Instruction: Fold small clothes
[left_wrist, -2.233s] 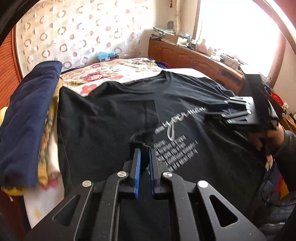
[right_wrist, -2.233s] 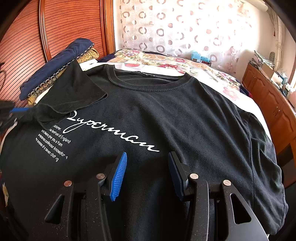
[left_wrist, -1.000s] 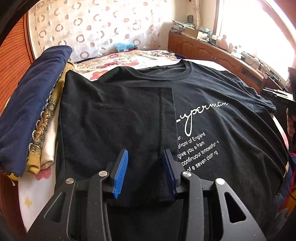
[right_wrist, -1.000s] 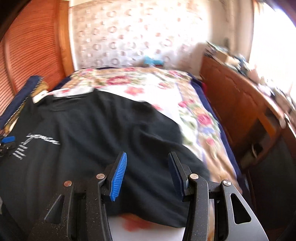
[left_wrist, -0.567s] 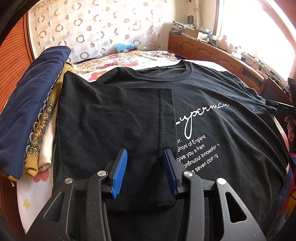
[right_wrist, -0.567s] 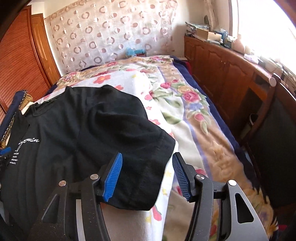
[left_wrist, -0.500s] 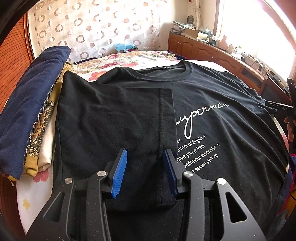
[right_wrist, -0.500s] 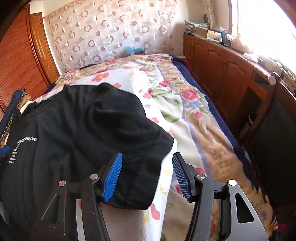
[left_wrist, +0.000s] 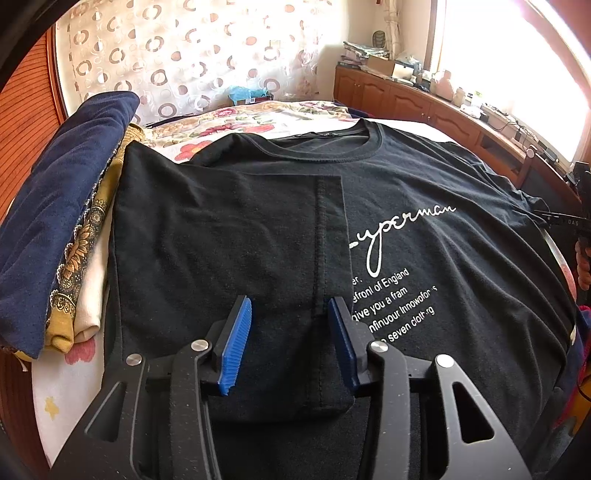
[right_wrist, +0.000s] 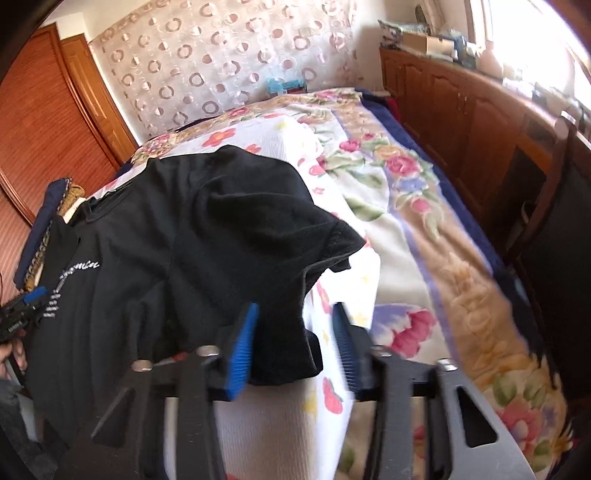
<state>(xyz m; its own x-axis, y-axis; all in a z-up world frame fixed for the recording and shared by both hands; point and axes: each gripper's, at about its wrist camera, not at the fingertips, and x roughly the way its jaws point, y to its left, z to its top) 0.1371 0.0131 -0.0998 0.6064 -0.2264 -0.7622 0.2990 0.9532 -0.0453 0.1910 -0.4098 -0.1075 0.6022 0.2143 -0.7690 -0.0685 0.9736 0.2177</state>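
Black T-shirt (right_wrist: 207, 236) hem between right gripper (right_wrist: 295, 345) jaws

Floral bedspread (right_wrist: 413, 229) ahead of hand-held grippers. Stack of folded cloths (left_wrist: 62, 225), navy on top, left of left hand-held gripper. Wooden cabinets (right_wrist: 461, 99) far right. Circle-patterned curtain (left_wrist: 177, 55) beyond bed.

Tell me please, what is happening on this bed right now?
A person is folding a black T-shirt spread on the bed, with a claw in each hand. One side of the shirt, with its sleeve, is already folded in over the front. The left claw hangs open above that folded part. The right claw has just been closing around the other sleeve at the far edge; the cloth sits between its pads, but no pinch is visible yet.
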